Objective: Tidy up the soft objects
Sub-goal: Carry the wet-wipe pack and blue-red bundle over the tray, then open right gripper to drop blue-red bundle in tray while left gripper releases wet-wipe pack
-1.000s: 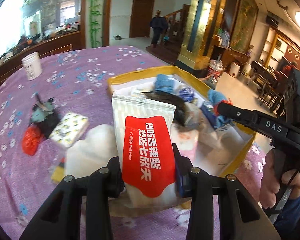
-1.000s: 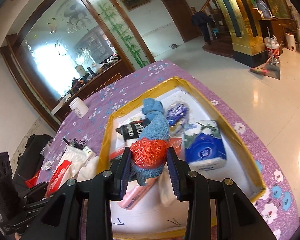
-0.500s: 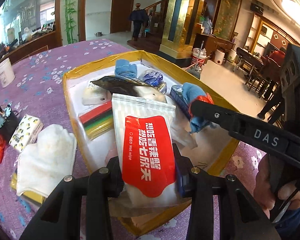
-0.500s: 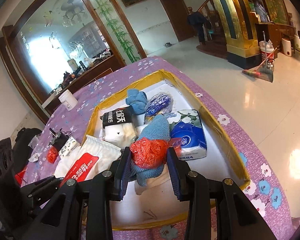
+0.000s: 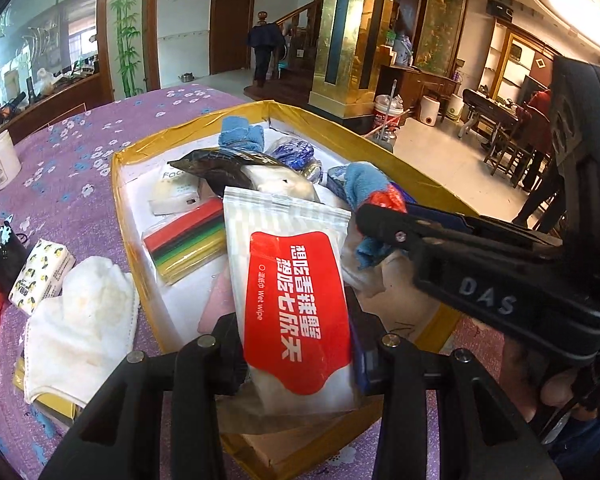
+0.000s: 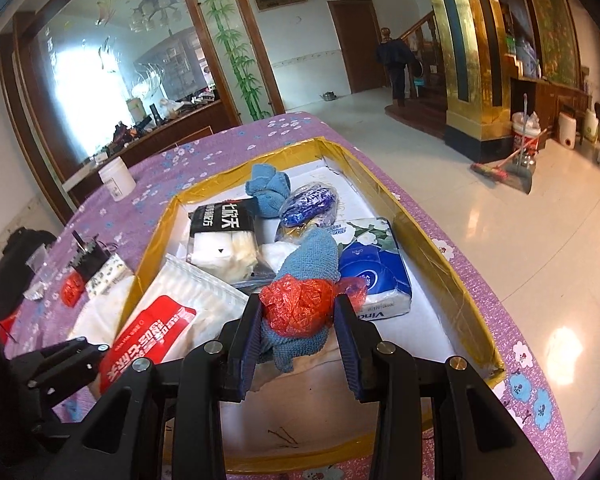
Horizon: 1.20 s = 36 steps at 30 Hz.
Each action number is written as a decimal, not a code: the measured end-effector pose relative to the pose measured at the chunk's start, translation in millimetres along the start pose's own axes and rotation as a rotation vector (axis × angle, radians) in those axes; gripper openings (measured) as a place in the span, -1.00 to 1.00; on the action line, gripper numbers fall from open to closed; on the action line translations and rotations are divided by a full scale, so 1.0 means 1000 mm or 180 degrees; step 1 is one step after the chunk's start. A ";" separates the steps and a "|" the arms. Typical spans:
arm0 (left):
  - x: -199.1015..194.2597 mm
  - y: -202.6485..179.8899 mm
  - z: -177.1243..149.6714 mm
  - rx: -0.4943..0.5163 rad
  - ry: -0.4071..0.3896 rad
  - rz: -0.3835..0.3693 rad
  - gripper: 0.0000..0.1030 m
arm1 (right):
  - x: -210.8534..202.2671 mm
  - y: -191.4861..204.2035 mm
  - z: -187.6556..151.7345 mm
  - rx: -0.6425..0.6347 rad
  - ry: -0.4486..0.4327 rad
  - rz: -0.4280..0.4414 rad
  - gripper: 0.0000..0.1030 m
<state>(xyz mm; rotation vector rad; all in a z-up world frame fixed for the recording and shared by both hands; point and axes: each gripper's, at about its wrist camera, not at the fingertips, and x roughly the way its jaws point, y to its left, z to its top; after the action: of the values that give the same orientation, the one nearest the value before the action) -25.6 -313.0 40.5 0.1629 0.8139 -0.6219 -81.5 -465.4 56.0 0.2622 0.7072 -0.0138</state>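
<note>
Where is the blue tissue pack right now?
In the right wrist view, the blue tissue pack lies inside the yellow-edged box, toward its right wall, just beyond the right gripper, which is shut on a blue cloth and red bag.

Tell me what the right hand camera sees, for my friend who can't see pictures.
The right gripper squeezes a blue cloth with a red plastic bag above a yellow-edged box holding tissue packs. The left gripper holds a red wet wipe pack at the left.
</note>
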 end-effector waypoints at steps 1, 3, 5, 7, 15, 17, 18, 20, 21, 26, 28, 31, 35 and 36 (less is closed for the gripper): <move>0.000 -0.001 0.000 0.0022 -0.0002 0.0001 -0.25 | 0.000 0.000 0.000 0.0000 -0.0003 -0.0011 -0.25; -0.001 -0.003 -0.001 0.0060 -0.0014 0.0018 -0.24 | 0.001 0.000 0.001 -0.0006 -0.0002 -0.0019 -0.25; 0.000 -0.004 -0.001 0.0089 -0.0013 0.0019 -0.23 | 0.001 0.001 0.001 -0.0012 -0.0005 -0.0023 -0.24; 0.000 -0.006 -0.002 0.0097 -0.0015 0.0018 -0.21 | 0.001 0.001 0.001 -0.0007 0.0002 -0.0019 -0.23; -0.001 -0.007 -0.001 0.0107 -0.0024 -0.0002 -0.10 | 0.001 -0.001 0.000 0.0014 -0.0005 0.0003 -0.23; -0.002 -0.007 -0.001 0.0114 -0.0042 -0.0003 -0.03 | 0.001 -0.001 0.000 0.0026 -0.0007 0.0011 -0.23; -0.003 -0.008 -0.001 0.0117 -0.0049 0.0000 -0.01 | 0.001 -0.001 0.000 0.0028 -0.0007 0.0011 -0.23; -0.003 -0.008 -0.001 0.0123 -0.0060 0.0000 0.01 | 0.000 -0.001 0.000 0.0030 -0.0009 0.0003 -0.23; -0.004 -0.008 -0.001 0.0122 -0.0060 0.0002 0.03 | 0.000 -0.001 0.001 0.0034 -0.0009 0.0003 -0.22; -0.007 -0.009 -0.001 0.0105 -0.0099 -0.0003 0.25 | -0.004 -0.002 0.002 0.0069 -0.0020 -0.0009 -0.17; -0.009 -0.007 -0.001 0.0096 -0.0124 0.0000 0.33 | -0.006 -0.003 0.003 0.0084 -0.0032 -0.0013 -0.13; -0.011 -0.007 0.000 0.0088 -0.0158 -0.0002 0.41 | -0.008 -0.005 0.004 0.0119 -0.0052 -0.0024 -0.07; -0.016 -0.007 0.000 0.0083 -0.0239 -0.0034 0.49 | -0.013 -0.008 0.006 0.0160 -0.0092 -0.0035 0.03; -0.017 -0.007 0.000 0.0083 -0.0266 -0.0045 0.54 | -0.015 -0.009 0.006 0.0165 -0.0105 -0.0034 0.04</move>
<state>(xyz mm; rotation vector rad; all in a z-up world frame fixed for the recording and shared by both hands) -38.6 -311.0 53.6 0.1542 0.7270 -0.6487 -89.7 -476.5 68.1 0.3073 0.6759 -0.0467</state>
